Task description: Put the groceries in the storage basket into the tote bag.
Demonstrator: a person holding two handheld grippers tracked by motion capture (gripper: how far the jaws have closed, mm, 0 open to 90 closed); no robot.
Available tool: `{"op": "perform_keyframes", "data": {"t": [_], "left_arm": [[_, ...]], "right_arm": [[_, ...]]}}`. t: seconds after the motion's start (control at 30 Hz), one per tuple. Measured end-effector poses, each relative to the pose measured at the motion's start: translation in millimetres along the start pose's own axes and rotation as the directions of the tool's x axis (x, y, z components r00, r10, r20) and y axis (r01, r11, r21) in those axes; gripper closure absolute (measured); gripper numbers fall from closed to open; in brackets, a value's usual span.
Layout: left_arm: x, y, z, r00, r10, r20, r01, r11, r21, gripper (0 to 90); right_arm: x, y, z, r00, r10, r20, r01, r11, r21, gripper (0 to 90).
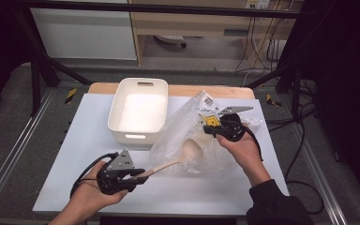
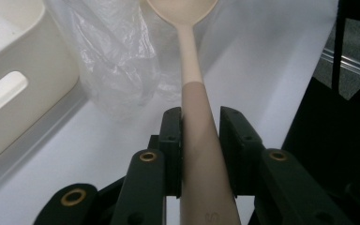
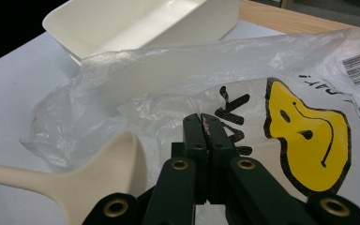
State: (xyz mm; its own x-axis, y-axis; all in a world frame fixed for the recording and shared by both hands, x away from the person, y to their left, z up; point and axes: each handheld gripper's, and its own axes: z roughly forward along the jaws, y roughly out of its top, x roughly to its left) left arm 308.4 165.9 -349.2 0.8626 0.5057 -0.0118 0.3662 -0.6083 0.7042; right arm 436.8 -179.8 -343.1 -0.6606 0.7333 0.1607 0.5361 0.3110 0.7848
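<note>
- Left gripper (image 1: 140,176): at about 7 o'clock on the table, in our left hand (image 1: 91,197). Its jaws are clamped on the handle of the spoon; in the left gripper view the handle runs straight up between the pads (image 2: 171,140).
- Spoon (image 1: 176,159): pale, long-handled, lying low at the table's centre. Its bowl sits at the mouth of the plastic bag, pointing toward 2 o'clock. We judge the handle end is gripped so the bowl can pass the opening freely.
- Right gripper (image 1: 207,123): at about 2 o'clock, in our right hand (image 1: 239,147). Its jaws are closed, pinching a fold of bag film, which we judge holds the mouth lifted and open.
- Plastic bag (image 1: 187,136): clear, crumpled, with a yellow smiley print (image 3: 304,140) and a barcode label, right of centre.
- White bin (image 1: 138,112): at 12 o'clock, empty, touching the bag's left edge.
- Table (image 1: 75,154): white mat over a wooden top.
</note>
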Motion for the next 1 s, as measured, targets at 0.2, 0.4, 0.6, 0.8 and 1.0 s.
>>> {"op": "perform_keyframes", "data": {"t": [0.2, 0.4, 0.6, 0.8, 1.0], "left_arm": [[1.8, 5.4, 23.8, 0.9998, -0.006, -0.018, 0.006, 0.9999, 0.012, 70.9], [9.8, 12.0, 40.4, 0.9982, -0.024, -0.055, 0.025, 0.9997, 0.008, 70.9], [17.2, 17.4, 45.6, 0.9935, -0.039, -0.107, 0.038, 0.9992, -0.013, 70.8], [17.7, 22.6, 46.8, 0.9926, -0.043, -0.114, 0.04, 0.9988, -0.028, 70.8], [13.7, 35.0, 53.5, 0.9937, -0.026, -0.109, 0.021, 0.9988, -0.045, 70.9]], "right_arm": [[1.1, 0.6, -2.8, 1.0, 0.0, -0.005, 0.0, 1.0, -0.007, 90.0], [-1.1, -0.5, -5.1, 1.0, -0.001, -0.005, 0.001, 1.0, -0.009, 90.0], [-3.7, -2.1, -8.8, 1.0, 0.001, -0.001, -0.001, 1.0, -0.011, 90.0], [-5.1, -3.9, -9.7, 1.0, 0.005, -0.002, -0.005, 1.0, -0.006, 90.0], [-2.5, -3.2, -8.3, 1.0, -0.001, -0.007, 0.001, 1.0, -0.006, 90.0]]}}
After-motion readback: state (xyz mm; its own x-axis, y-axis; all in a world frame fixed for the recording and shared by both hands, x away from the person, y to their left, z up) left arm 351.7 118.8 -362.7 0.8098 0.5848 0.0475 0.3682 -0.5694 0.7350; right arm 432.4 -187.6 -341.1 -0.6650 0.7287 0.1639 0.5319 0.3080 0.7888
